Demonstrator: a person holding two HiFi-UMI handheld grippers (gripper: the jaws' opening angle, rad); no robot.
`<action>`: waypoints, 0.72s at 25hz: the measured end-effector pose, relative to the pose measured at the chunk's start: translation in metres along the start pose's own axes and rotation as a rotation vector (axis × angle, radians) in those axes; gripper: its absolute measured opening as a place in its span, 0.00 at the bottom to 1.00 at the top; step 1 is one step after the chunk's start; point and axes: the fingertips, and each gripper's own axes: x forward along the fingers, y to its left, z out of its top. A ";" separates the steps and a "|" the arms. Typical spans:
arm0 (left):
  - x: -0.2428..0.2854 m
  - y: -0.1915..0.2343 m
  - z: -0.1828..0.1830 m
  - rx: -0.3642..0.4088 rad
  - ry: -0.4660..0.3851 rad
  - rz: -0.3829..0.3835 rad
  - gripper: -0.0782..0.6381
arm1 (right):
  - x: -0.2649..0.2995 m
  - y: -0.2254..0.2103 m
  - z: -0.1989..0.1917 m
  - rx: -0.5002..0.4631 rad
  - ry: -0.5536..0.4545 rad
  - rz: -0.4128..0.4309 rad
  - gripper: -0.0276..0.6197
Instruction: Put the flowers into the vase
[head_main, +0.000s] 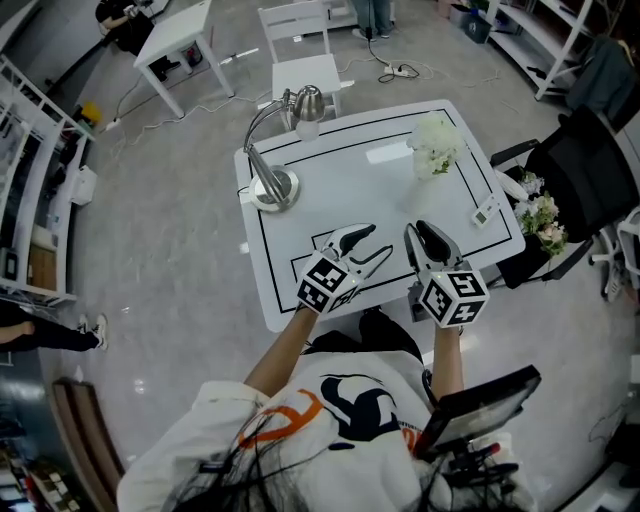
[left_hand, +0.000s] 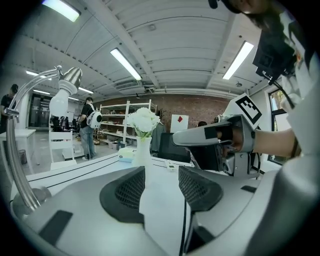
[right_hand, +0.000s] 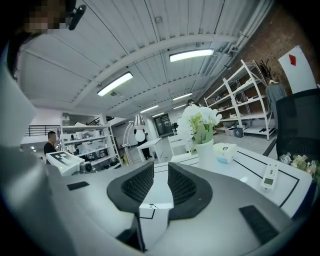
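- The desk lamp (head_main: 274, 186) stands by the left edge of the table (head_main: 330, 215). Its neck arches toward the far edge, and bare tabletop lies to its right.
- The left gripper (head_main: 372, 245) hovers over the near edge, jaws spread wide with nothing between them.
- The right gripper (head_main: 424, 236) hangs just beside it, also at the near edge. Its jaws are drawn to a narrow gap and pinch nothing.
- The vase (head_main: 430, 168) stands upright in the far right part of the table with white flowers (head_main: 437, 140) in it. It is well apart from both grippers, with open tabletop between.
- A small white device (head_main: 486, 211) lies near the right edge.
- Loose flowers (head_main: 541, 222) lie on the black chair (head_main: 585, 185), just off the table's right edge.
- The table is white with a black line framing it inside the rim. Grey floor surrounds it, a white chair (head_main: 304, 55) sits beyond the far edge, and shelving lines the sides of the room.
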 end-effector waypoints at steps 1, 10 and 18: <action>-0.007 -0.004 -0.002 0.003 -0.002 0.001 0.41 | -0.004 0.006 -0.005 -0.003 0.001 -0.001 0.18; -0.053 -0.033 -0.019 -0.038 -0.029 0.031 0.41 | -0.040 0.044 -0.041 -0.016 0.054 0.005 0.13; -0.063 -0.051 -0.021 -0.080 -0.057 0.037 0.40 | -0.063 0.051 -0.056 -0.012 0.087 0.011 0.12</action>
